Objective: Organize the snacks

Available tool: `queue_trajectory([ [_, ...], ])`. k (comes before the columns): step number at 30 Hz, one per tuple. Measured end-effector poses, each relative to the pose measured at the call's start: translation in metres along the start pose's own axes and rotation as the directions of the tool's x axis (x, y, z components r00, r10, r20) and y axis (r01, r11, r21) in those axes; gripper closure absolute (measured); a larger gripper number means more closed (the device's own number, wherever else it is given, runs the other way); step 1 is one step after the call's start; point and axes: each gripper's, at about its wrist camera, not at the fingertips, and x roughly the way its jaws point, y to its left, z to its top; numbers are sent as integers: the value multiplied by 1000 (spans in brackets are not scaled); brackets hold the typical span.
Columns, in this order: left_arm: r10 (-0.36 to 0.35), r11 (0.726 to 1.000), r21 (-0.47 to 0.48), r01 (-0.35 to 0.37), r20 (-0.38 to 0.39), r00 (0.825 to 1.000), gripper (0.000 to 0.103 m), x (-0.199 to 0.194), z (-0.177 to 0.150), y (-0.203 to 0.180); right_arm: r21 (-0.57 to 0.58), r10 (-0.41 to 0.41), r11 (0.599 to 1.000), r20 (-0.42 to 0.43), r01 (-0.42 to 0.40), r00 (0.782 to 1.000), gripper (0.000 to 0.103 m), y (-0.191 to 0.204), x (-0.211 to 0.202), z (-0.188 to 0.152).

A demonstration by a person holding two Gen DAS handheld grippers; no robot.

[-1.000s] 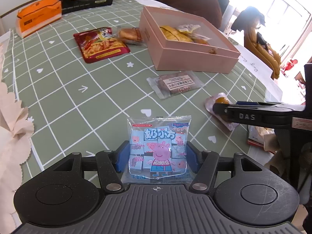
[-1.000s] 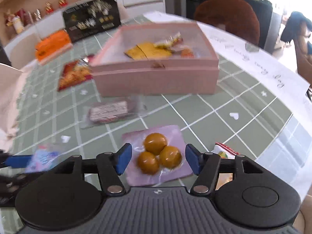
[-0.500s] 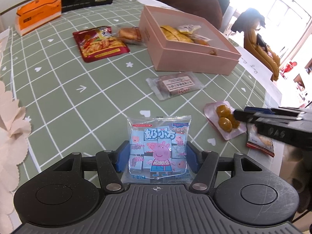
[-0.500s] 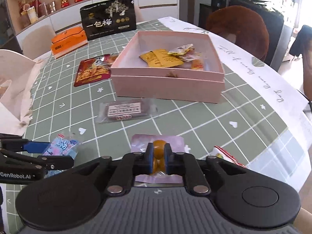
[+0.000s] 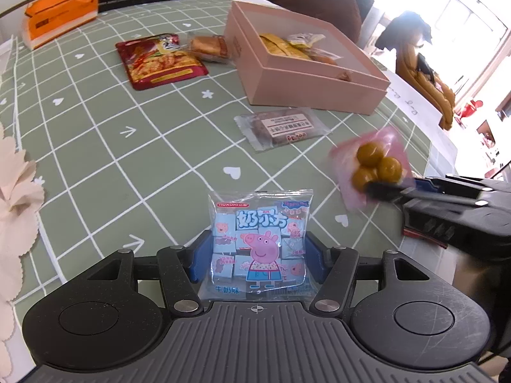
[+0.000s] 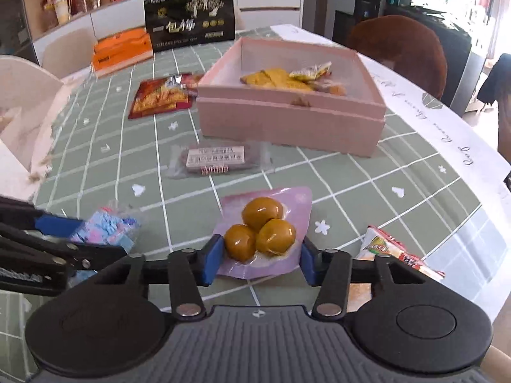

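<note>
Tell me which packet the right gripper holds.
The pink packet of three yellow-brown balls, pinched in the right gripper; the blue pig packet sits in the left gripper.

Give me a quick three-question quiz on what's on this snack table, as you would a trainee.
1. True or false: the pink box has a lid on and nothing can be seen inside it.
2. What does the right gripper hold between its fingers? A) the red pouch B) the pink packet C) the orange box
3. How many round yellow-brown pieces are sealed in that pink packet?

Key: 1. False: the box is open, with yellow wrapped snacks inside. 2. B. 3. Three.
</note>
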Motion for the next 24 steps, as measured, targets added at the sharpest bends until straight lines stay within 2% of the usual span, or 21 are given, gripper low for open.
queue_trajectory([
  [1,-2,1000,-3,2,9,1000,37,-1,1,0,9,5,1000,4,-5,1000,90,-1,-4,3],
  [5,-11,1000,4,11,35,999,37,-5,7,-4,56,7,998,53,-10,999,90,-12,-22,13],
  [8,-11,1000,18,11,32,999,37,-4,9,-8,113,33,993,73,-41,997,95,-22,-29,19],
  [11,-11,1000,24,11,29,1000,37,-4,8,-10,119,31,992,94,-42,995,100,-24,-37,21],
  [14,-9,1000,15,9,25,1000,37,-2,7,-8,119,28,992,106,-41,994,100,-26,-43,22],
  [17,-9,1000,7,9,21,1000,37,-2,6,-6,95,36,995,76,-43,996,99,-23,-36,20],
  [19,-10,1000,1,10,21,1000,37,-3,5,-4,88,23,996,47,-27,999,87,-22,-28,17],
  [20,-11,1000,-2,11,20,1000,37,-3,5,-3,85,20,996,36,-23,999,59,-21,-22,15],
  [21,-12,1000,-5,12,19,1000,37,-3,4,-1,83,2,997,34,-5,999,26,-21,-18,12],
  [23,-12,1000,-14,12,13,1000,37,-1,3,1,71,-47,997,59,43,997,7,-20,-11,6],
  [24,-12,1000,-18,12,9,1000,37,0,3,2,64,-51,997,56,48,997,7,-21,-7,3],
])
